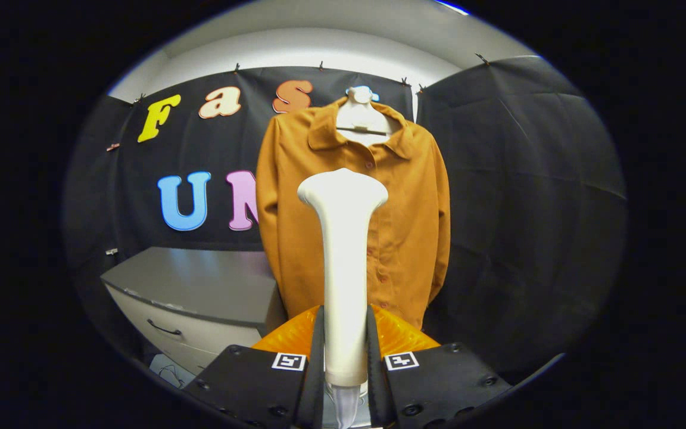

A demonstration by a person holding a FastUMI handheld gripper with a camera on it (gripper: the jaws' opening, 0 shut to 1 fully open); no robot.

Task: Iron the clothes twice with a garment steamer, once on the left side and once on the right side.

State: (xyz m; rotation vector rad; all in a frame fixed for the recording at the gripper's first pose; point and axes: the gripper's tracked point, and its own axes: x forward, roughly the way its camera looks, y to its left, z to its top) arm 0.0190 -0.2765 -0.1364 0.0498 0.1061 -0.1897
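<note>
A mustard-brown buttoned shirt (405, 208) hangs on a white mannequin form (361, 113) straight ahead, collar open at the top. My gripper (346, 351) is shut on the white handle of a garment steamer (343, 262), which stands upright between the fingers (318, 345). The steamer's wide flat head rises in front of the shirt's chest, near the button line and slightly to its left half. I cannot tell whether the head touches the cloth. The steamer covers the middle of the shirt front.
A grey cabinet (200, 292) with a drawer and handle stands to the left of the shirt, lower down. An orange faceted object (399, 336) lies just beyond the fingers, under the shirt hem. Black cloth walls close in behind and to the right.
</note>
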